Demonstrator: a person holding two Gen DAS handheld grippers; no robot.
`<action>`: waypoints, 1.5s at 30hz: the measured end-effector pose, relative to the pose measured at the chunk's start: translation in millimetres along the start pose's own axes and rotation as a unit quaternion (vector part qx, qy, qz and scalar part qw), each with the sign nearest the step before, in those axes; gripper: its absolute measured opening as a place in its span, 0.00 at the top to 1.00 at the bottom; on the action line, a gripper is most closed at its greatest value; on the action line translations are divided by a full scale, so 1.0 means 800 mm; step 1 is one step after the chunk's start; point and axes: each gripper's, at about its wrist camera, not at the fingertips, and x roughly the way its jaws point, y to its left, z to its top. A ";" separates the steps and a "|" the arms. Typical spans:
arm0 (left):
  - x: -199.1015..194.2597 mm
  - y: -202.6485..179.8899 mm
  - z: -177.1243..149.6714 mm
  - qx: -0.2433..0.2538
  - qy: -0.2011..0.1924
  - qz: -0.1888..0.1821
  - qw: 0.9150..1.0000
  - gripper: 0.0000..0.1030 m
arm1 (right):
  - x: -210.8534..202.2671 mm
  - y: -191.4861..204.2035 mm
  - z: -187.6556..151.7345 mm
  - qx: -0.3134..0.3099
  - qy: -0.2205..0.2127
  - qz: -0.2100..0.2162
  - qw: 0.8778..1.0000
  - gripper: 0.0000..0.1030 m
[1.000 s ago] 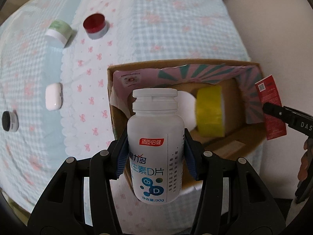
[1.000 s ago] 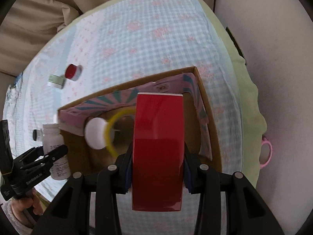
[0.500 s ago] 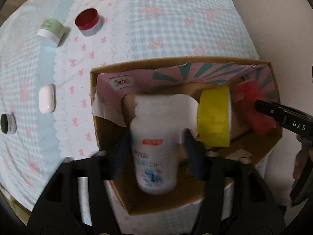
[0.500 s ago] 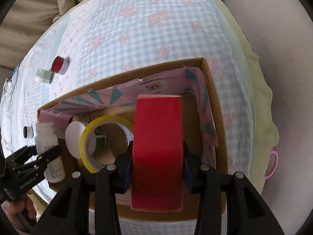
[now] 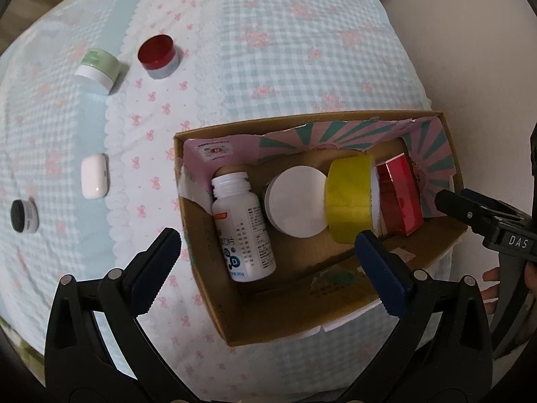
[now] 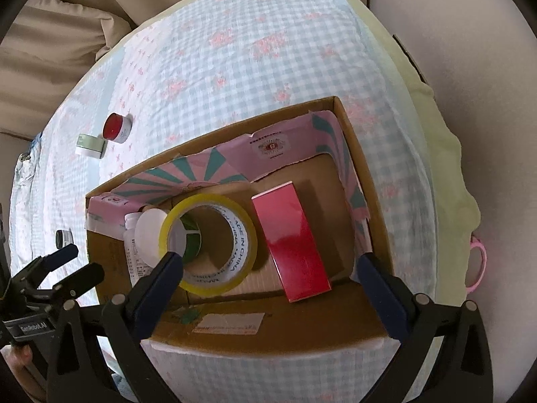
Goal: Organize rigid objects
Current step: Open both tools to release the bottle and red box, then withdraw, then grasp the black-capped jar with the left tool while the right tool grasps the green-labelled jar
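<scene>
Bottle (image 5: pixel 243 228) and red box (image 6: pixel 290 245) dropped into cardboard box (image 5: pixel 335 305), both hand-held grippers just opened, empty.

The right gripper (image 5: pixel 483 221) carries white letters "DAS" on its black body. The yellow tape roll (image 6: pixel 209 247) shows "MADE IN CHINA" on its white inner ring — partly hidden. The white bottle (image 5: pixel 243 231) has a blue "D" in a circle; its remaining print is too small to read.

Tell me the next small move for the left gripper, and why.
Probably lift the left gripper clear of the box and head for the white case. Its jaws have just been opening, the bottle lies in the box, nothing is between the fingers.
</scene>
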 end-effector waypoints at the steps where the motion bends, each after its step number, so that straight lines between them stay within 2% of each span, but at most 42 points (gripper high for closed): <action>1: -0.003 0.001 -0.001 0.000 -0.001 0.000 1.000 0.00 | -0.002 0.000 -0.001 0.000 -0.002 0.000 1.000 0.00; 15: -0.070 0.028 -0.037 -0.017 -0.038 0.002 0.999 0.00 | -0.057 0.020 -0.011 -0.011 -0.040 0.004 0.999 0.00; 19: -0.102 0.044 -0.053 -0.023 -0.057 0.007 0.998 0.00 | -0.079 0.038 -0.020 -0.015 -0.046 0.012 0.999 0.00; 24: -0.146 0.071 -0.075 -0.027 -0.075 0.025 0.996 0.00 | -0.114 0.081 -0.035 -0.060 -0.069 -0.016 0.996 0.00; 30: -0.203 0.120 -0.103 -0.029 -0.087 0.060 0.994 0.00 | -0.155 0.143 -0.058 -0.099 -0.093 -0.009 0.991 0.00; 35: -0.229 0.182 -0.120 -0.046 -0.102 0.069 0.991 0.00 | -0.172 0.206 -0.081 -0.125 -0.116 -0.012 0.985 0.00; 38: -0.236 0.221 -0.127 -0.062 -0.110 0.063 0.990 0.00 | -0.173 0.243 -0.089 -0.141 -0.128 -0.027 0.981 0.00; 41: -0.235 0.261 -0.135 -0.082 -0.112 0.062 0.988 0.00 | -0.164 0.280 -0.090 -0.157 -0.121 -0.038 0.979 0.00; 45: -0.217 0.315 -0.141 -0.107 -0.103 0.059 0.987 0.00 | -0.152 0.316 -0.083 -0.159 -0.115 -0.031 0.980 0.00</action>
